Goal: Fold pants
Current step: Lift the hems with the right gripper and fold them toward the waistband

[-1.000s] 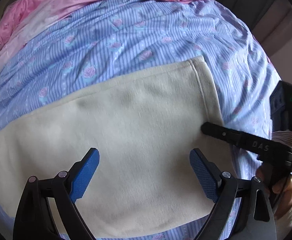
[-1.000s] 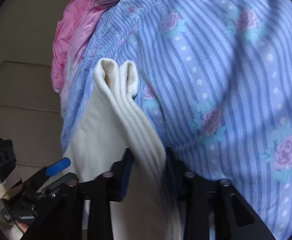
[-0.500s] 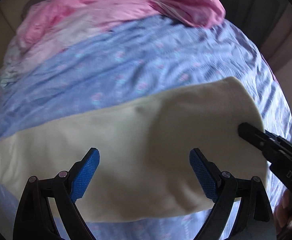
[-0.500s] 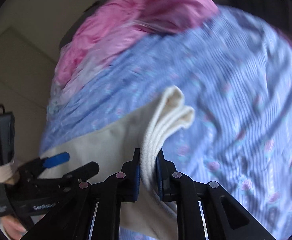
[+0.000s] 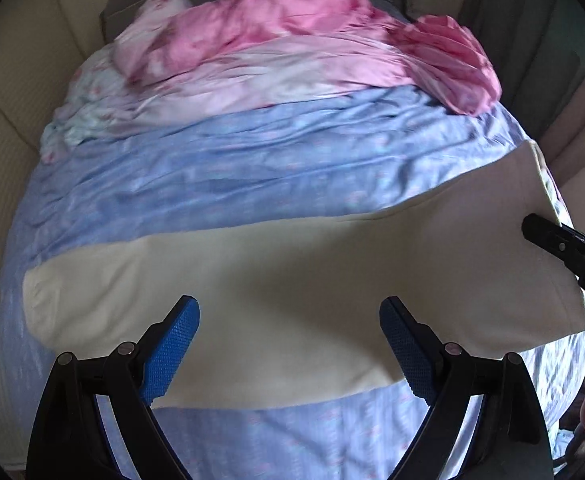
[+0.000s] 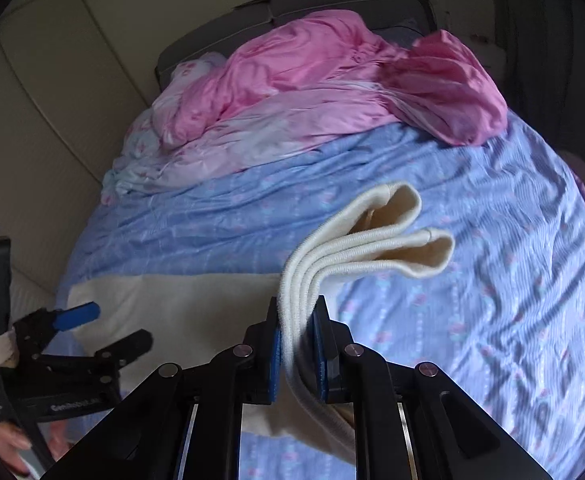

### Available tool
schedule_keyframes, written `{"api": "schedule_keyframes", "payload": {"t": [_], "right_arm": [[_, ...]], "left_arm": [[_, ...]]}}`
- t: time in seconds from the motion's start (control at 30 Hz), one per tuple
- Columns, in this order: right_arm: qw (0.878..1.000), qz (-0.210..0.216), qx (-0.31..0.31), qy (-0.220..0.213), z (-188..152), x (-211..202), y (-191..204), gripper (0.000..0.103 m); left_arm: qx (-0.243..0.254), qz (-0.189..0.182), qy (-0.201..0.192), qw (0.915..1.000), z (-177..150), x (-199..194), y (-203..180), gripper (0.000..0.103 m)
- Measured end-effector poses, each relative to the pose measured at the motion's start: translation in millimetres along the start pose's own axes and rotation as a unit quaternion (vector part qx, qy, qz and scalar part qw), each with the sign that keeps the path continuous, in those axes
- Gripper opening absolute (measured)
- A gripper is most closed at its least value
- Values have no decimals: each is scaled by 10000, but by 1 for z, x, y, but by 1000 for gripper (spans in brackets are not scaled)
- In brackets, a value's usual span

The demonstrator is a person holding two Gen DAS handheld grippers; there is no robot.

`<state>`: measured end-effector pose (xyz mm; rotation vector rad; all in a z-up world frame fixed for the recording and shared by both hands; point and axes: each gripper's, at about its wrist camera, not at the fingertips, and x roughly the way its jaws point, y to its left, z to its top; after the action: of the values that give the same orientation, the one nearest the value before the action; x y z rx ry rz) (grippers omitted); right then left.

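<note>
Currently your right gripper (image 6: 296,354) is clamping the cream fleece pants' (image 5: 292,292) ribbed waistband (image 6: 356,248); your left gripper (image 5: 290,354) is hovering wide open, gripping nothing, over them on the blue floral bedsheet (image 5: 252,172).

Bed (image 5: 252,176) covered by blue floral striped sheet. Cream pants (image 5: 292,300) lie flat directly ahead of the left claw (image 5: 290,344). Crumpled pink bedding (image 5: 292,40) lies beyond, at far end.

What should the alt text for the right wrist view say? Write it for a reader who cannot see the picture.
The right gripper is shut on the ribbed waistband of cream fleece pants, whose doubled end juts forward above a blue striped floral bedsheet. The open left gripper hovers at lower left over the pants, and a crumpled pink satin blanket lies at the far end of the bed.
</note>
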<state>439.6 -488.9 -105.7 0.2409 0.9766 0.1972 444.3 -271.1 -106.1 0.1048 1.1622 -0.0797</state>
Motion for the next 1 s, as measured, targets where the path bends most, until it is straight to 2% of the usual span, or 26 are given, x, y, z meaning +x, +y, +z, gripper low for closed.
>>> {"api": "schedule_keyframes", "payload": {"t": [0.1, 0.23, 0.43, 0.77, 1.0], "right_arm": [[9998, -144, -115, 73, 0, 2, 41, 15], [9994, -268, -186, 135, 1, 5, 89, 15], [9982, -437, -238, 344, -3, 32, 152, 15], [9925, -660, -341, 975, -20, 112, 235, 15], [9830, -929, -549, 1488, -41, 173, 273, 15]], "left_arm": [[-87, -44, 49, 9999, -8, -11, 41, 92], [55, -28, 88, 9999, -15, -19, 83, 92], [162, -90, 63, 9998, -23, -24, 141, 92], [160, -76, 273, 9995, -38, 3, 231, 92], [81, -59, 416, 9991, -56, 27, 270, 92]]}}
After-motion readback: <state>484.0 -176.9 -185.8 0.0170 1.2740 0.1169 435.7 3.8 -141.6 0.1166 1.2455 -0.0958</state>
